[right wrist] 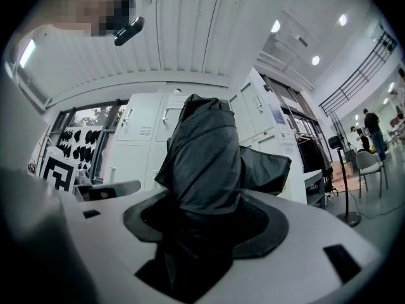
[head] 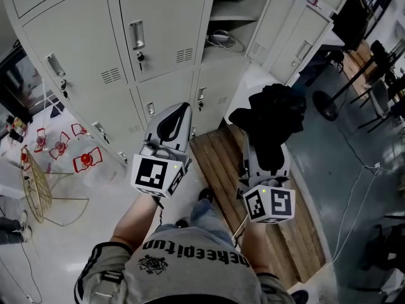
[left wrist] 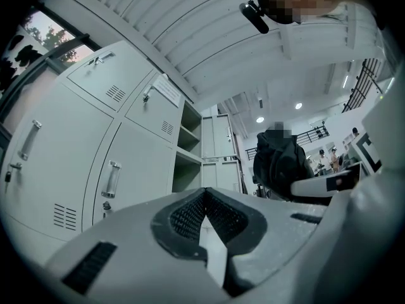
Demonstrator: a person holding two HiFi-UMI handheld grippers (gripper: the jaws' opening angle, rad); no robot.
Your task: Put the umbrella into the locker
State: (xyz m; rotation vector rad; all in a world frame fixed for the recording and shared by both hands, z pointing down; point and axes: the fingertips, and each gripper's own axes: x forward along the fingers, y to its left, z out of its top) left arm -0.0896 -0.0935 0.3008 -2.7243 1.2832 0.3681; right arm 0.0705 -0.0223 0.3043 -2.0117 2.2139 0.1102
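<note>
Your left gripper (head: pixel 178 115) and right gripper (head: pixel 265 164): white shells, black ribbed pads (left wrist: pixel 190 218). Each carries a black-and-white marker cube (head: pixel 157 175) with a small green light. You're wearing a grey T-shirt (head: pixel 190 272) with black print, and blue jeans (head: pixel 203 215).

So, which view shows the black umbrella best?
The right gripper view: the umbrella fills the middle, clamped in the right tongs. The head view shows a dark bundle from above; the left gripper view shows it small.

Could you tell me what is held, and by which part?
Right gripper holds the folded umbrella by its bundled fabric; left gripper shut, empty.
</note>
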